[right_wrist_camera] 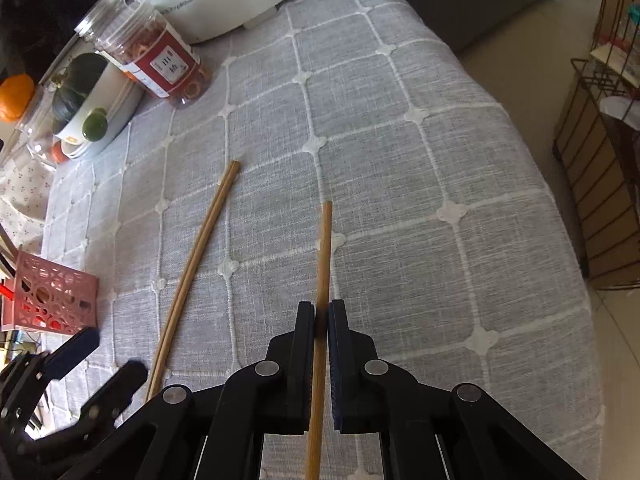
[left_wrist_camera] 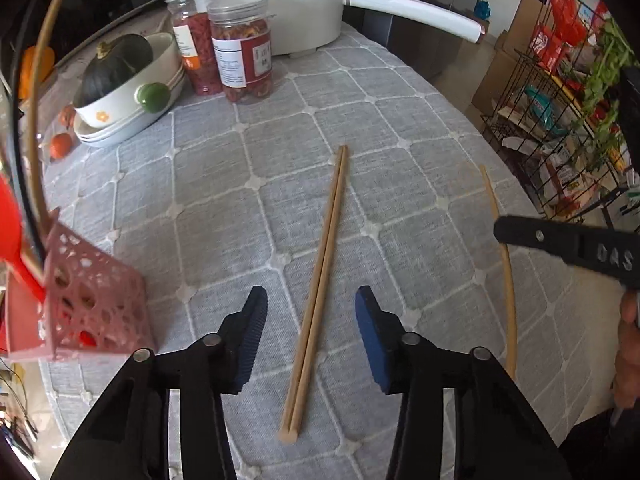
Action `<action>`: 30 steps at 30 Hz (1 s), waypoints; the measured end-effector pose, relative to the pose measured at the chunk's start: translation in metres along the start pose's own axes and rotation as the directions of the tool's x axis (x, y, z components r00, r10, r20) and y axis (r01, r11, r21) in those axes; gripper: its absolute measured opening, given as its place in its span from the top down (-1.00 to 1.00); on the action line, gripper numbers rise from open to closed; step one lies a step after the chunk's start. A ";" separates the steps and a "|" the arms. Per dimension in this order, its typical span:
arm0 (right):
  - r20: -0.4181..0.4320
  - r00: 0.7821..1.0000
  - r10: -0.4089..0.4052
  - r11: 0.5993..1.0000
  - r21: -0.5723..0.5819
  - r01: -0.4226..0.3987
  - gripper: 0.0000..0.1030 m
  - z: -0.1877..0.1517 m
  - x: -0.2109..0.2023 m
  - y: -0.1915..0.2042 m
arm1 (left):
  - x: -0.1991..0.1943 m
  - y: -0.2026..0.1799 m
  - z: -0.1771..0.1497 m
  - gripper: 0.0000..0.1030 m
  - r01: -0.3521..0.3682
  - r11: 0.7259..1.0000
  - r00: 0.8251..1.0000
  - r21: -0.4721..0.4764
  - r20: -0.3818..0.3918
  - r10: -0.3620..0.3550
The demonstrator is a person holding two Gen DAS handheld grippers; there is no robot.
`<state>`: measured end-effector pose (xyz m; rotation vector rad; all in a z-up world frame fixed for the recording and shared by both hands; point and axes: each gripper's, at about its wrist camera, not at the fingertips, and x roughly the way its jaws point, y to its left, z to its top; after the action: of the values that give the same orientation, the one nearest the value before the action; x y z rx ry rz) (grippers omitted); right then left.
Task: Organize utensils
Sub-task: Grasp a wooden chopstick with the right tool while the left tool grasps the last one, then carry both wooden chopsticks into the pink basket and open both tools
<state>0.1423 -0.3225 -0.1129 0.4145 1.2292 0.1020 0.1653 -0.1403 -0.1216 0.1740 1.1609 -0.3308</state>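
Observation:
A pair of wooden chopsticks lies side by side on the grey quilted tablecloth. My left gripper is open, its jaws on either side of the pair's near half, just above it. The pair also shows in the right wrist view. My right gripper is shut on a single wooden chopstick, which shows in the left wrist view too. A pink perforated utensil basket stands at the left with a red utensil and a chopstick in it; it also shows in the right wrist view.
At the back left stand stacked bowls with a dark squash, two clear jars and a white electric pot. The table edge drops off on the right, where a wire rack holds groceries.

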 end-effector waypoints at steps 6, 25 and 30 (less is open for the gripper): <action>0.022 0.999 0.039 0.999 0.001 -0.039 0.91 0.005 -0.015 -0.007 | 0.036 -0.012 0.039 0.32 0.004 1.000 1.000 0.009 -0.013 -0.004; 0.056 0.996 0.074 0.996 -0.058 -0.070 0.91 0.002 -0.030 0.017 | 0.006 -0.007 0.024 0.82 0.036 0.999 0.998 0.007 0.054 -0.036; 0.084 0.990 0.114 0.988 -0.112 -0.105 0.91 -0.009 -0.047 0.040 | -0.044 0.004 -0.003 0.82 0.036 0.999 0.991 0.029 0.125 -0.040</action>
<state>0.1243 -0.2972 -0.0589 0.3886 1.1068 0.2404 0.1487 -0.1285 -0.0826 0.1524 1.0365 -0.3857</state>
